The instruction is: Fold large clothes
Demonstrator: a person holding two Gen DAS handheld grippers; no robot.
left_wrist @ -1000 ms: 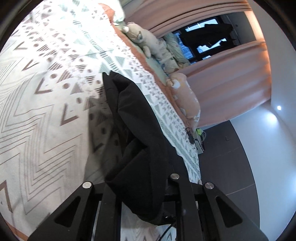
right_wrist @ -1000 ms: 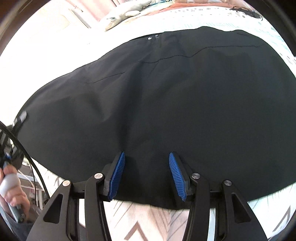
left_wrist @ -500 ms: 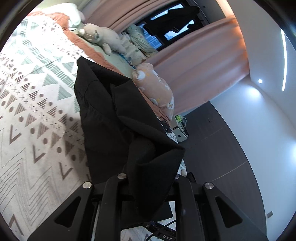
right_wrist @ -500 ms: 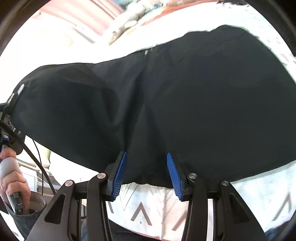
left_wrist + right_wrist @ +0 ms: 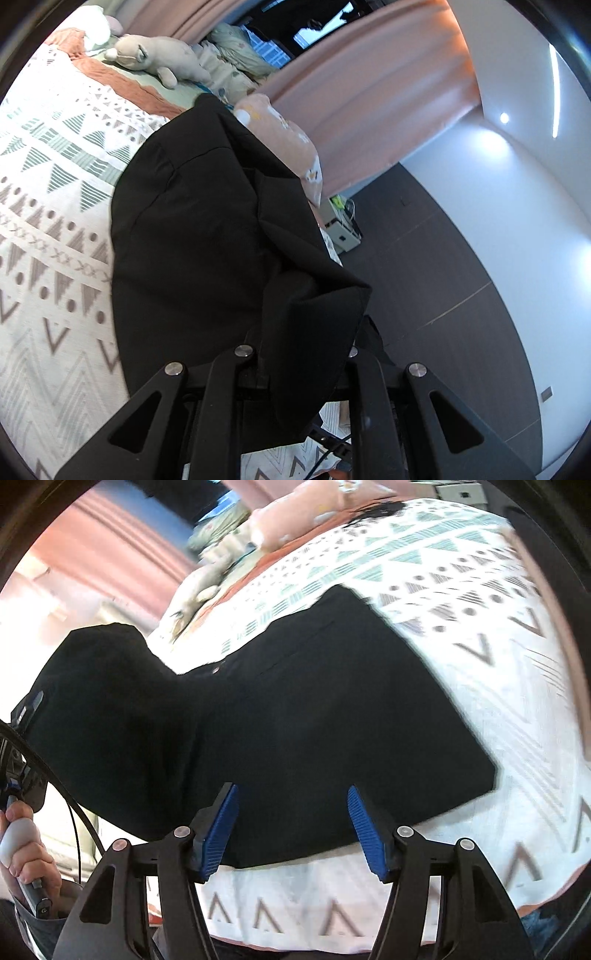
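Mid-fold: left gripper (image 5: 299, 373) clamps a raised corner of the black garment (image 5: 295, 731), right gripper (image 5: 291, 827) hangs open over its near hem.

The garment lies across the patterned bedspread (image 5: 498, 657), long axis running left to right in the right wrist view, with its left end lifted off the bed. Right jaws have just been opening; cloth sits below and between the blue pads (image 5: 218, 830), not pinched. The right gripper is nearer the flat hem. The left fingertips are buried in cloth, and the far edge is blurred.
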